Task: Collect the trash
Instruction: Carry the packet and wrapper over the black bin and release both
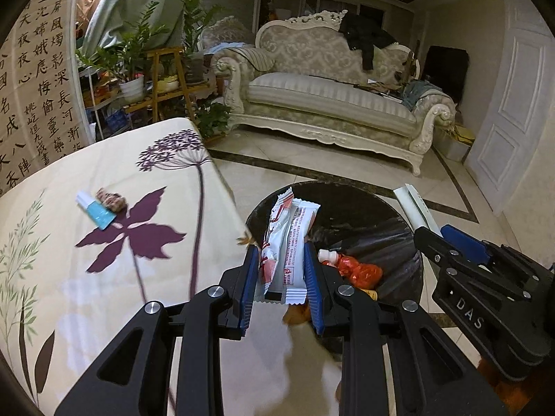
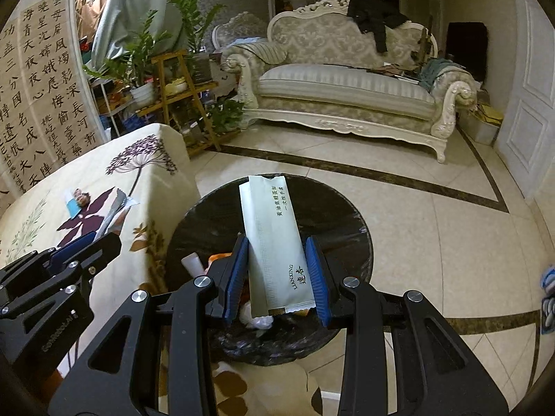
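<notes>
My left gripper (image 1: 280, 248) is shut on a white and red snack wrapper (image 1: 291, 225), held upright over the black-lined trash bin (image 1: 347, 208). Beside it, my right gripper (image 2: 276, 241) is shut on a long pale green packet (image 2: 269, 215) above the same bin (image 2: 208, 215). Each gripper shows in the other view: the right gripper (image 1: 437, 234) at the right edge, the left gripper (image 2: 104, 239) at the lower left. An orange-red wrapper (image 1: 357, 267) and a small white bottle (image 1: 327, 254) lie in the bin. A blue and white packet (image 1: 95, 211) and a brown crumpled scrap (image 1: 111, 199) rest on the table.
The table with a floral cloth (image 1: 104, 294) stands left of the bin, its edge close to the rim. Beyond the tiled floor are an ornate sofa (image 1: 329, 93), a wooden plant stand (image 1: 166, 79) and a white door (image 1: 513, 121). Slippers (image 2: 548, 277) lie at the right.
</notes>
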